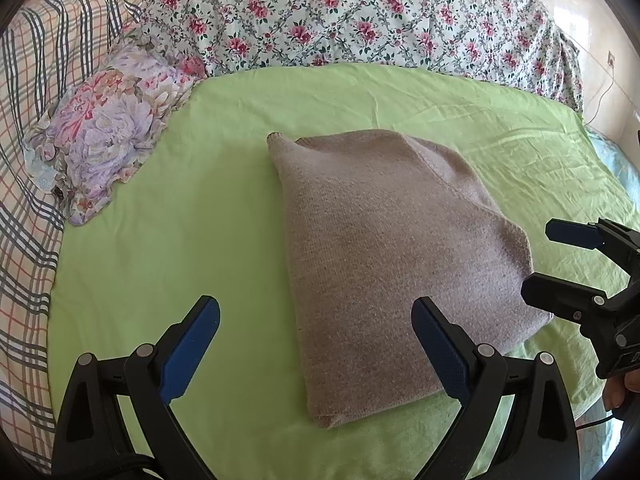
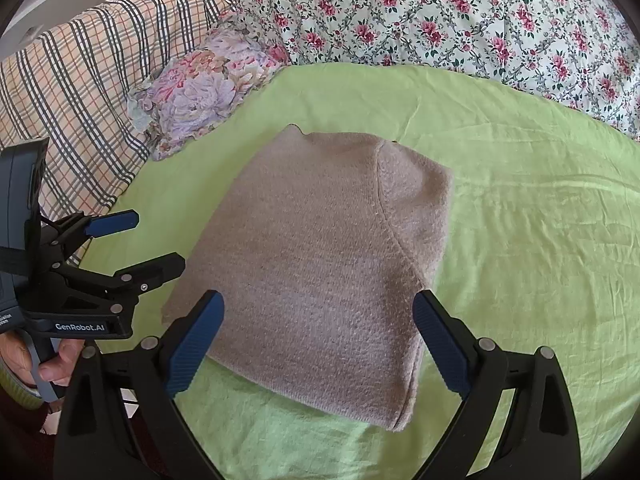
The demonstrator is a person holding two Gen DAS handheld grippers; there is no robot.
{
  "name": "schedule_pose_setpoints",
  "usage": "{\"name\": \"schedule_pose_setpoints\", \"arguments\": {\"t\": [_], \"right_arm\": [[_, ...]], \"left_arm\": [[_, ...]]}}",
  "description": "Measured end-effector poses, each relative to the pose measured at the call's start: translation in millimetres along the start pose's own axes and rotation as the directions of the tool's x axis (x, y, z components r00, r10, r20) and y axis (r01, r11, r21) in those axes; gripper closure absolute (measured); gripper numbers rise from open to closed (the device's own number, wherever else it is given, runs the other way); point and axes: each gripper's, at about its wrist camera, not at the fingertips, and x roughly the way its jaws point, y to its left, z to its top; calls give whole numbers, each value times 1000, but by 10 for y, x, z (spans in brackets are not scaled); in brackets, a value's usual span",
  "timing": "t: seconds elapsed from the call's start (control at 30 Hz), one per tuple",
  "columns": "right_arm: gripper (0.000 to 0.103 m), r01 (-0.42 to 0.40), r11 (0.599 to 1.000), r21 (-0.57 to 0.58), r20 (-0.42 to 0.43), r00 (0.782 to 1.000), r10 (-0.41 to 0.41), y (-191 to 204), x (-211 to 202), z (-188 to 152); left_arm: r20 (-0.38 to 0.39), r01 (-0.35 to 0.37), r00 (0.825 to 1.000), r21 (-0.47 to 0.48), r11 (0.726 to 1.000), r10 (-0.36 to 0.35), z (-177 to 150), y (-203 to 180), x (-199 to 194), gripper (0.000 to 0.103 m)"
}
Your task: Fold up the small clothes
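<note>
A taupe knitted garment (image 1: 384, 256) lies folded into a thick rectangle on the green sheet (image 1: 168, 248); it also shows in the right wrist view (image 2: 320, 264). My left gripper (image 1: 316, 320) is open and empty, hovering over the garment's near left edge; it shows from the side in the right wrist view (image 2: 156, 240). My right gripper (image 2: 318, 316) is open and empty above the garment's near edge; it shows at the right in the left wrist view (image 1: 540, 258).
A purple floral pillow (image 1: 104, 136) lies at the sheet's left. A plaid cover (image 1: 28, 120) lies beyond it. A floral quilt (image 1: 360, 16) is bunched along the back. The sheet's right edge (image 1: 600, 168) drops off toward a wall.
</note>
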Motion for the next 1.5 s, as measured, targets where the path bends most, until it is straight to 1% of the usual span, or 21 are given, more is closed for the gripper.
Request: {"name": "schedule_pose_setpoints", "arguments": {"t": [0.33,0.77,1.03,1.27,1.5], "right_arm": [[7,-5,1000,-2,5,1000,5,-16,13,59],[7,-8,1000,-8,19,1000,8,-75,52,221],[7,-6,1000,4,3,1000,6,-143,118,235],[7,-4,1000,10,6,1000,4,-193,122,242],[7,-2,1000,22,0,1000,2,-260,180,261]], "left_arm": [[2,9,1000,-15,1000,-9,49,3,10,6],[17,-13,1000,-20,1000,13,165,-15,28,6],[17,-10,1000,-9,1000,10,190,-56,54,6],[10,-7,1000,-24,1000,7,231,-23,81,6],[4,-22,1000,-27,999,22,258,-25,130,6]]}}
